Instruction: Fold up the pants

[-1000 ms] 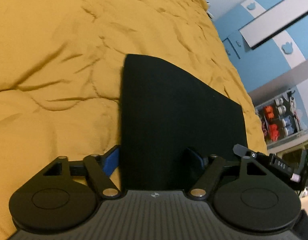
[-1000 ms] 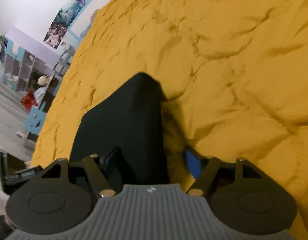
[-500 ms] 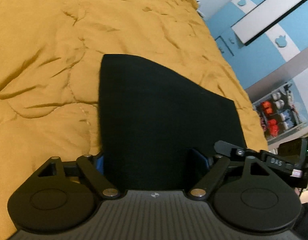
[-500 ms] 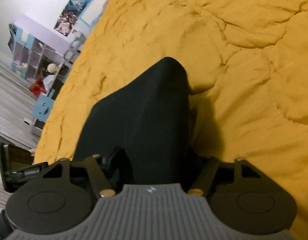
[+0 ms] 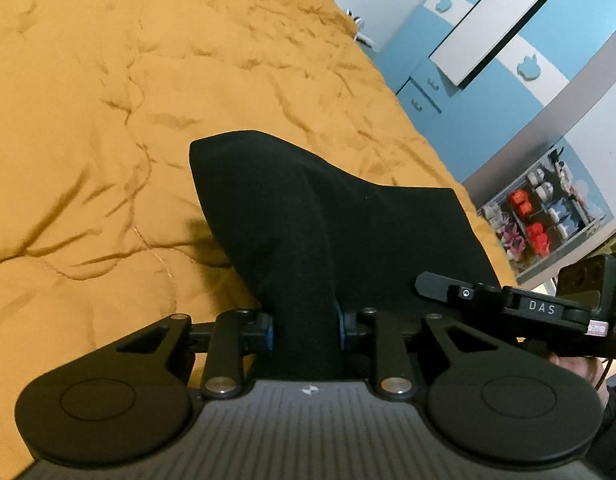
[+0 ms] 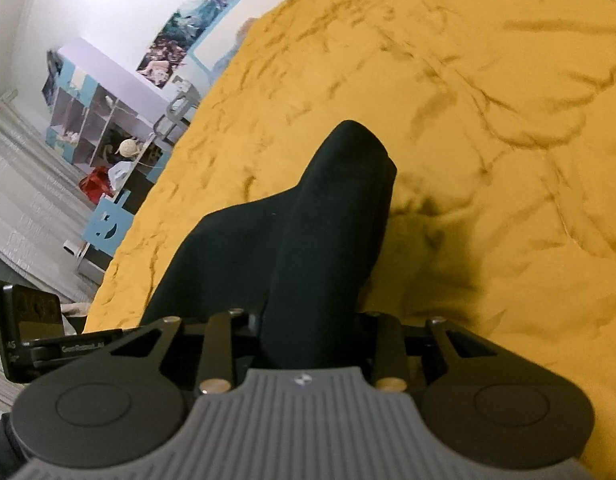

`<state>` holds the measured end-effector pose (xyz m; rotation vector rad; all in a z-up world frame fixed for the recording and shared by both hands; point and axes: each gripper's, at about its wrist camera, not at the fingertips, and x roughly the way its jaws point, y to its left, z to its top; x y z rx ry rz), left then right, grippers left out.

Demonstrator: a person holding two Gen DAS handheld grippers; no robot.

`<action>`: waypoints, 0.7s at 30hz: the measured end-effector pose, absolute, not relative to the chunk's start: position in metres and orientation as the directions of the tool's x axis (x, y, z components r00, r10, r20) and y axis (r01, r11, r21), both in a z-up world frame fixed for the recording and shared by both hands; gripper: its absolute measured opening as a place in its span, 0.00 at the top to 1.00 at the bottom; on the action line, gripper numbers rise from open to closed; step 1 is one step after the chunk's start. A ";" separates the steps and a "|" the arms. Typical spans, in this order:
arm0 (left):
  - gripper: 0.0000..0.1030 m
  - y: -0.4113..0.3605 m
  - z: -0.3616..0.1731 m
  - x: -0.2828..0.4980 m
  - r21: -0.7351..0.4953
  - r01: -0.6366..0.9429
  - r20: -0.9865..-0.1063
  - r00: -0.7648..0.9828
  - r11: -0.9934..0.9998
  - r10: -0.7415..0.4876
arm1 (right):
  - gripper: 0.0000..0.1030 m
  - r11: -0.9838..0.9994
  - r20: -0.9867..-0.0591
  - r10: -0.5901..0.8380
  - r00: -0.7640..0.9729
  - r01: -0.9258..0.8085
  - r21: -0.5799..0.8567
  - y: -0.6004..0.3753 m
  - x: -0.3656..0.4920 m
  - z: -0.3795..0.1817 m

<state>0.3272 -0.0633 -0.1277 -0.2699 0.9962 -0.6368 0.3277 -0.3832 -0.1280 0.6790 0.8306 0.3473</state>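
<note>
The soft black pants (image 5: 292, 216) lie on the puffy yellow-orange quilted blanket (image 5: 108, 128), close to the edge of the bed nearest the blue and white cupboards (image 5: 503, 60). The cloth looks smooth and very dark, with no pattern. One part is lifted up into a rounded hump, and a flatter part spreads out beside it. The left gripper (image 5: 306, 328) has its blue-padded fingers pressed on a thick fold of the pants. The right gripper (image 6: 309, 330) is pinching another bunched fold of the same pants (image 6: 335, 208). The raised cloth throws a dark shadow on the blanket (image 6: 487, 120) beside it. A shelf with toys (image 6: 96, 132) stands past the bed's edge.
</note>
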 end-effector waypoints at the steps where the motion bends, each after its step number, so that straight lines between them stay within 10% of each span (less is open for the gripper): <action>1: 0.72 -0.061 -0.124 0.326 -0.493 0.373 -0.687 0.388 0.786 -0.615 | 0.73 0.740 -0.556 0.534 0.637 -0.035 0.671 -0.382 0.326 -0.122; 21: 0.72 0.095 -0.064 0.296 -0.463 0.289 -0.655 0.525 0.838 -0.543 | 0.73 0.725 -0.539 0.653 0.531 -0.233 0.648 -0.216 0.335 -0.047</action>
